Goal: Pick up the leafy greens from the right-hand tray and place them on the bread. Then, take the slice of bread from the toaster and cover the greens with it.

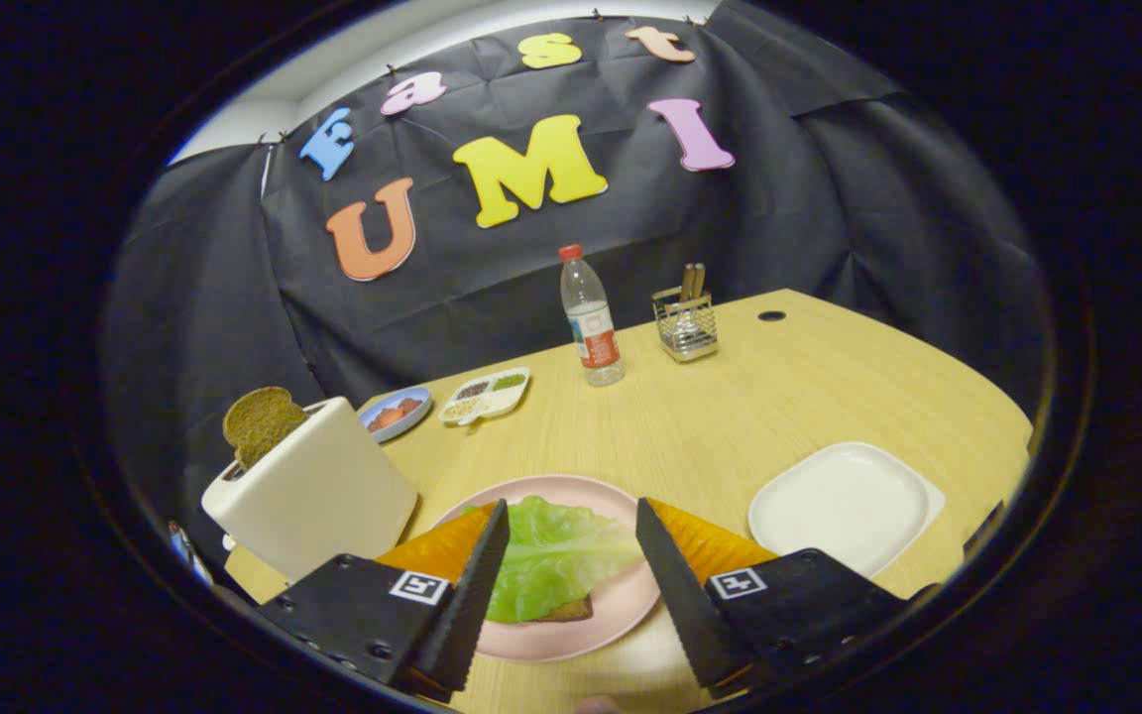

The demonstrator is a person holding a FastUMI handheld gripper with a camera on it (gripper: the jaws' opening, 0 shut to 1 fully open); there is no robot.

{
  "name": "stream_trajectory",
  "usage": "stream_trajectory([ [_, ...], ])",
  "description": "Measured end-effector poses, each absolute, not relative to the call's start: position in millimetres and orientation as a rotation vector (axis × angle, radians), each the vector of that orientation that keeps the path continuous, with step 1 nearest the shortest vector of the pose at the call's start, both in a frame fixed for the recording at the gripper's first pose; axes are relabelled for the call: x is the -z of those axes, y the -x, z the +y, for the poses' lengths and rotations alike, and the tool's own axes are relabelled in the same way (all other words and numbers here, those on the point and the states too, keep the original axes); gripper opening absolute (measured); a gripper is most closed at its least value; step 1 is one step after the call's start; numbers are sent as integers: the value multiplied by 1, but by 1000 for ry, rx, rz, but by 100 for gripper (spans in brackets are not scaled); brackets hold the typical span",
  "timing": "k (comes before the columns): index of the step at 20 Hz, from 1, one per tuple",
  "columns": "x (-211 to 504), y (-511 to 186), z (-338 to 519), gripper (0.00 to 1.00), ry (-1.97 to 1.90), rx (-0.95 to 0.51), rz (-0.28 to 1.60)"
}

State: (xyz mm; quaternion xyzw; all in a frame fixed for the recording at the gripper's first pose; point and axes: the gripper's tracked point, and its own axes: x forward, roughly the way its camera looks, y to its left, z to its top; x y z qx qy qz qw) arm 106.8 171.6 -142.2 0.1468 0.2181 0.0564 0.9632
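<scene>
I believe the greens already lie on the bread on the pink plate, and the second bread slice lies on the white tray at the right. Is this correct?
Not quite. The greens do lie on the bread on the pink plate, but the second bread slice stands in the toaster, not on the white tray. The gripper view shows this; the gripper hangs with jaws open over the plate.
</scene>
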Motion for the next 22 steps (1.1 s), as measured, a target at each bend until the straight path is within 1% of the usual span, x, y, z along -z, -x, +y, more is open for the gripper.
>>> stream_trajectory([
  [2, 126, -104, 168, 96, -250, -95, 378],
  [5, 96, -94, 159, 96, -167, -8, 276],
  [9, 53, -77, 181, 96, -119, 19, 138],
  [14, 34, -70, 255, 96, -104, -82, 113],
  [22, 34, -71, 374, 96, -135, -222, 167],
])
